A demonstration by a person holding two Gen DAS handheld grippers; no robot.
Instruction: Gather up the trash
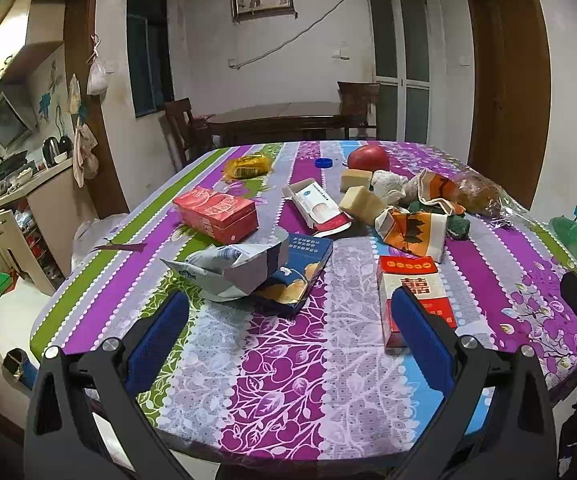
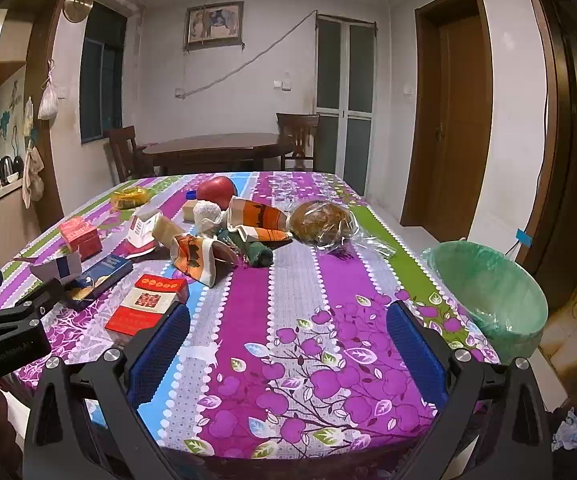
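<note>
Trash (image 1: 412, 292) on table, left gripper (image 1: 288, 320) and right gripper (image 2: 288, 332) spread, seemingly hovering.

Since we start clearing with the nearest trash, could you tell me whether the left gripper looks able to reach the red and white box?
Probably yes. The left gripper is open and empty, and the red and white box lies flat just ahead, beside its right finger, with nothing stacked on it.

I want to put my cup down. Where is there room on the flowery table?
The near part of the table is bare, between the red and white box and the green-lined bin. The strip right of the bagged bread is free too. The middle and left are crowded with boxes, cartons and an apple.
</note>
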